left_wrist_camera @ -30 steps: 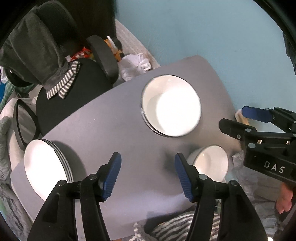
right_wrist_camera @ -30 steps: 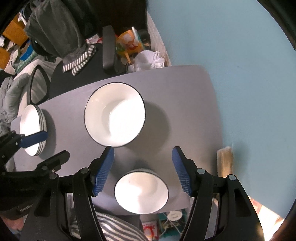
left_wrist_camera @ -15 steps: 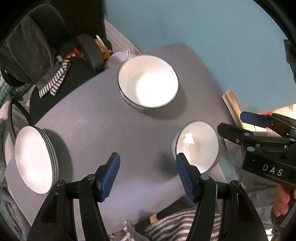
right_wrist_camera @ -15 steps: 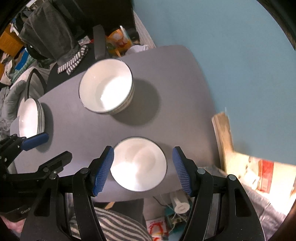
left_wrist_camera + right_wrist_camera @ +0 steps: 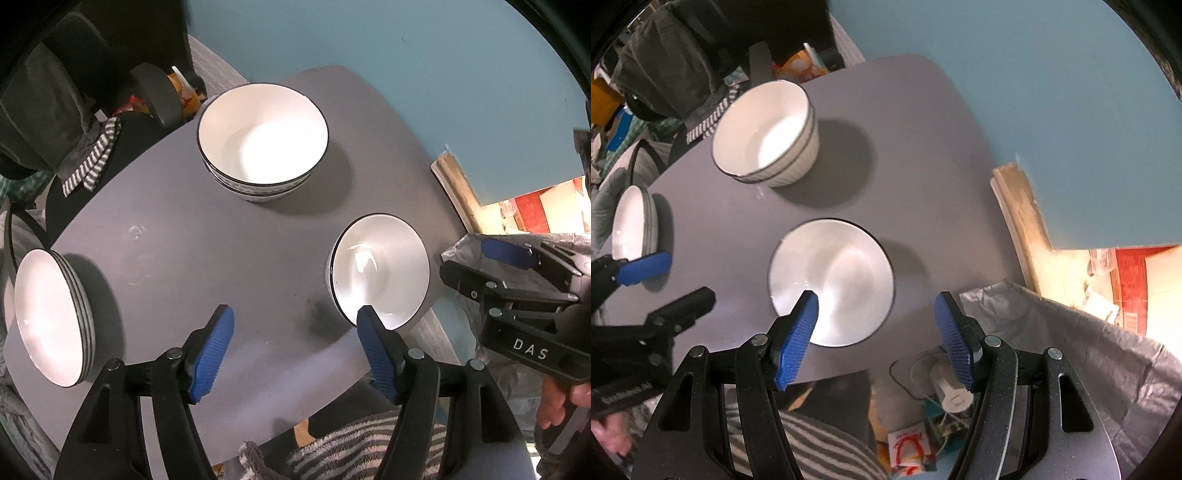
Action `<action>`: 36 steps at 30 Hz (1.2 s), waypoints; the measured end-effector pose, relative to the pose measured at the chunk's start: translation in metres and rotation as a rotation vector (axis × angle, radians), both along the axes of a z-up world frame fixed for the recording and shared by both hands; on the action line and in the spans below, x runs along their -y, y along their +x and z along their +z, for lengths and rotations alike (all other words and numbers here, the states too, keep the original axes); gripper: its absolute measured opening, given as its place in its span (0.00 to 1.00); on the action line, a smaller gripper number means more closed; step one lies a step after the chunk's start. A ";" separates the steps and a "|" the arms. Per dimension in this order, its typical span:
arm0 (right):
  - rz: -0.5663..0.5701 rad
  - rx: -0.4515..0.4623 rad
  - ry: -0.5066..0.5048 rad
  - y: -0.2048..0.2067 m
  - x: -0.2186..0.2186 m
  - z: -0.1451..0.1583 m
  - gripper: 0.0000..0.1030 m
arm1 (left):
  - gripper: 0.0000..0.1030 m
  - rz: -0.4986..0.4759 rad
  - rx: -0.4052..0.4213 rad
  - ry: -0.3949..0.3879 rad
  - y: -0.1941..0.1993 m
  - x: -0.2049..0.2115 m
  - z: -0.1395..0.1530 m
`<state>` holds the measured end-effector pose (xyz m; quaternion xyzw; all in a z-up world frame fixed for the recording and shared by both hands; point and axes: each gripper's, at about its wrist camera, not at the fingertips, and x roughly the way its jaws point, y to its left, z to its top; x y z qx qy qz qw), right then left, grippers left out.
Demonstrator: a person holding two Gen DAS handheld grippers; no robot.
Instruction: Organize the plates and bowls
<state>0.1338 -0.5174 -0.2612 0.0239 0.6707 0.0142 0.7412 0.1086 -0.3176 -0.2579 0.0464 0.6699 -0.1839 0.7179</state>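
A small white bowl (image 5: 380, 273) with a dark rim stands near the right edge of the grey table (image 5: 184, 240). Farther back sits a stack of larger bowls (image 5: 262, 147), and a stack of plates (image 5: 48, 317) lies at the left edge. My left gripper (image 5: 293, 321) hovers over bare table just left of the small bowl, its jaws opening with nothing between them. My right gripper (image 5: 877, 302) hangs open above the small bowl (image 5: 831, 284), its left pad over the bowl's near rim. The larger bowls (image 5: 764, 136) and plates (image 5: 633, 225) lie beyond.
A chair draped with dark clothes (image 5: 55, 110) stands behind the table. A grey plastic bag (image 5: 1071, 350) and a wooden board (image 5: 1019, 214) lie right of the table, against a blue wall (image 5: 406, 55). Striped fabric (image 5: 351, 450) is at the near edge.
Both grippers have drifted toward the table's near right side, so the bowls sit higher in both views. The left jaws stand a little wider. Nothing was picked up.
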 end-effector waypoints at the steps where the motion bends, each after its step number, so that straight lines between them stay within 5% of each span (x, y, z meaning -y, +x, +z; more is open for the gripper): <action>1: -0.003 0.002 0.004 -0.002 0.002 -0.003 0.63 | 0.68 -0.001 -0.002 -0.002 0.000 0.001 -0.002; 30: -0.078 -0.043 0.086 -0.010 0.024 -0.079 0.63 | 0.69 -0.008 -0.116 0.005 0.019 0.034 -0.074; 36: -0.080 -0.065 0.099 -0.013 0.018 -0.088 0.56 | 0.69 -0.017 -0.114 0.034 0.016 0.036 -0.082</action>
